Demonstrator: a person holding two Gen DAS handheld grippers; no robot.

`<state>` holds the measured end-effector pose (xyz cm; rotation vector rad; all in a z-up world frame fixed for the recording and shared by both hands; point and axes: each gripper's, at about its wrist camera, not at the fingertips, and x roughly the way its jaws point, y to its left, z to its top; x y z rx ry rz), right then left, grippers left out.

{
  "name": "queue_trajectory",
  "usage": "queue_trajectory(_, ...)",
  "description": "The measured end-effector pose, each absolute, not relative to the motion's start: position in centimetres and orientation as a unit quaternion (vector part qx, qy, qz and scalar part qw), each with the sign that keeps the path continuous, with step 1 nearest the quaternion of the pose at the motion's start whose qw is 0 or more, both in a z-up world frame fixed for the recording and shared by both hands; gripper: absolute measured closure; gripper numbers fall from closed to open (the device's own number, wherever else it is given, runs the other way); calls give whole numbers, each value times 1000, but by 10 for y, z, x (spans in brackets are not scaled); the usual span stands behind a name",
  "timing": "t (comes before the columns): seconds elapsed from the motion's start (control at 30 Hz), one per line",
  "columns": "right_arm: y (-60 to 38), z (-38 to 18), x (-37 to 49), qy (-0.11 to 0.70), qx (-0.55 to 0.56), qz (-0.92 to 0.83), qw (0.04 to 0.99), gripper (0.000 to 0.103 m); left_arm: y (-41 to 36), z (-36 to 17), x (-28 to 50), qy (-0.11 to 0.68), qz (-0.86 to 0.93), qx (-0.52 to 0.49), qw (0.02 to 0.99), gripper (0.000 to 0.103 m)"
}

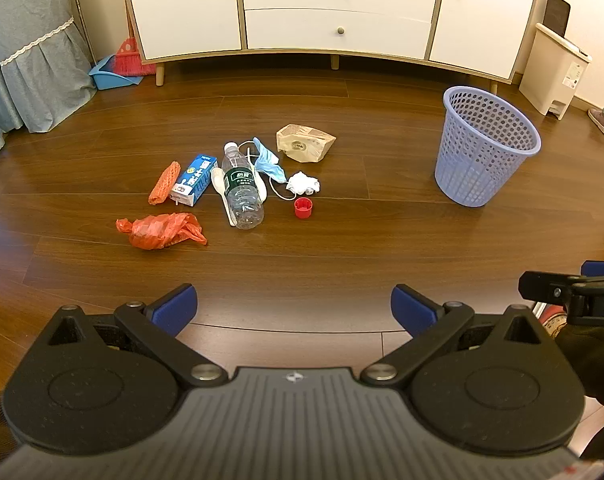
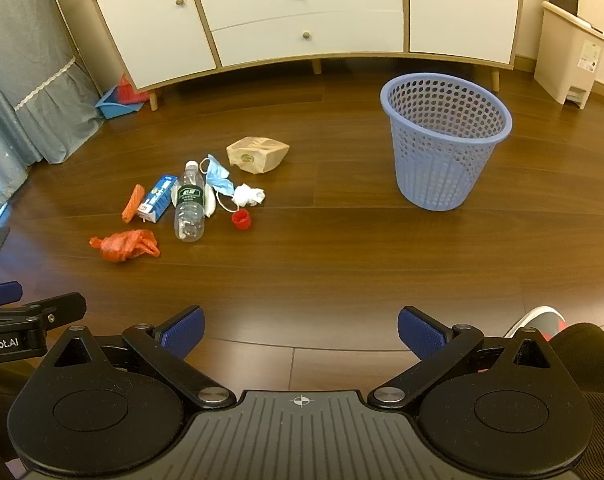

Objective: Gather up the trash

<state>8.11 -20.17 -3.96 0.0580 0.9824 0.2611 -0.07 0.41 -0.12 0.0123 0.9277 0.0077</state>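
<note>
Both hand-held grippers (left [image 1: 293,307], right [image 2: 301,330]) spread over bare floor [image 2: 341,264], trash pile [image 2: 190,204] ahead.

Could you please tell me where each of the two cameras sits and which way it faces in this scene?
Left wrist: on the open left gripper, above the floor, facing the white cabinet; the right gripper's tip shows at the right edge.
Right wrist: on the open right gripper, facing likewise; the left gripper's tip and a shoe show.
Shared: the trash around the plastic bottle and the blue basket, right of it.
</note>
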Motion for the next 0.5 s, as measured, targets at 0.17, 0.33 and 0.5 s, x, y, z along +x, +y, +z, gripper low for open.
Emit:
queue_trajectory(0.17,-202,-39,81,470,28,125,873,2,4,-1,-1,447,4,6,894,1)
queue_trajectory(0.33,-202,-39,81,470,27,126,873,2,4,-1,-1,447,4,6,894,1)
queue_trajectory(0.5,-202,-39,81,469,27,126,874,2,4,0,-1,446,4,5,895,1)
